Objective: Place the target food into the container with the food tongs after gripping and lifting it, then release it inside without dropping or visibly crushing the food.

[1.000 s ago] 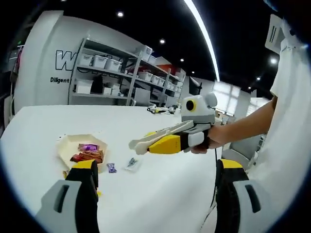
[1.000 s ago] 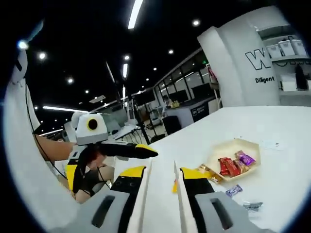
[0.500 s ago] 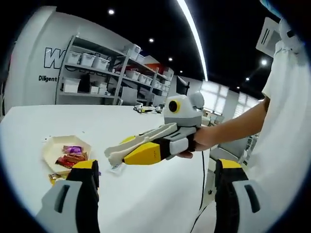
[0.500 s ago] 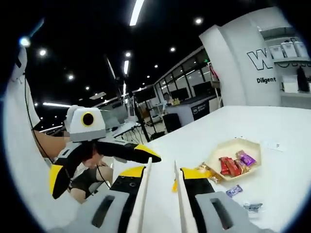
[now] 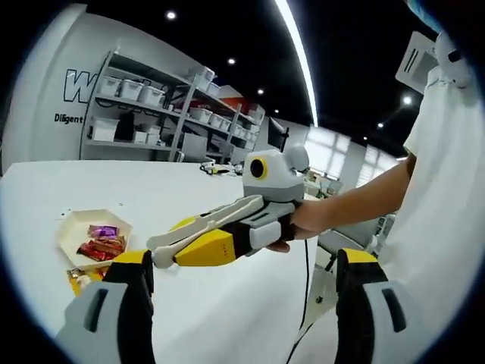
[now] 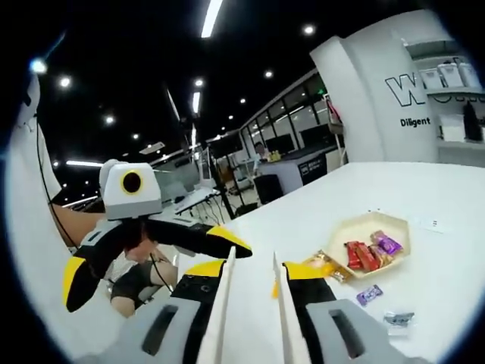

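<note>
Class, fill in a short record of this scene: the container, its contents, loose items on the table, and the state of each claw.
container: pale hexagonal tray on the white table
contents: wrapped candies, red and purple
loose items: purple-wrapped candy and silver wrapper near the tray
left claw: open, nothing held
right claw: closed on cream food tongs, above the table
tongs: nothing gripped yet

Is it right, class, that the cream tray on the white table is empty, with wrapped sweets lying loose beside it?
Not quite: the cream tray already holds several wrapped sweets, as the right gripper view shows. The rest stands: more sweets lie loose beside it on the white table.
</note>
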Available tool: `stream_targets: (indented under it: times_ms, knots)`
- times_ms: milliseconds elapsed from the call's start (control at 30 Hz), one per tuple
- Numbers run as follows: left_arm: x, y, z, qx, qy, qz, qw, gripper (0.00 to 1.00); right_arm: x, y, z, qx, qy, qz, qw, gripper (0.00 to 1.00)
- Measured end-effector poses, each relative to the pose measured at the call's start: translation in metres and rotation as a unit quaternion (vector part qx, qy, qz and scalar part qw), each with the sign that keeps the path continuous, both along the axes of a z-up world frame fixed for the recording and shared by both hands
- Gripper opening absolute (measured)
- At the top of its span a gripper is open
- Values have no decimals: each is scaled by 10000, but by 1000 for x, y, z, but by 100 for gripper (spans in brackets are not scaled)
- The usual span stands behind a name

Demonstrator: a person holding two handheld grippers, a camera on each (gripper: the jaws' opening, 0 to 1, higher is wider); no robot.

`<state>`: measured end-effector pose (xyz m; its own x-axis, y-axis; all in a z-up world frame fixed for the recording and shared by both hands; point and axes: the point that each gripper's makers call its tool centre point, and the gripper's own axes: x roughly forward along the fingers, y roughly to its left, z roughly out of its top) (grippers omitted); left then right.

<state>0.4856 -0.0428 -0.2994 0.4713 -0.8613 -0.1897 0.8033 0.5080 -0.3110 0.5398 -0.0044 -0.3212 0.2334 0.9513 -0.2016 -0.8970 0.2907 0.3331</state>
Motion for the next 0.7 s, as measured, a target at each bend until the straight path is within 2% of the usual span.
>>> stream_targets:
  times_ms: [400,600,700]
  knots:
    - [-4,-4,7,-33,-11,-107,9999,99,-3,-4,9,315,102,-168,9993,24]
    - [-6,-7,8,-74,34,-162,9998,99,-4,-6,15,604,310,-281,9973,25]
    - [-8,-9,10,-122,62,-178,9997,99,-3,-7,17,670,319,-341,9967,26]
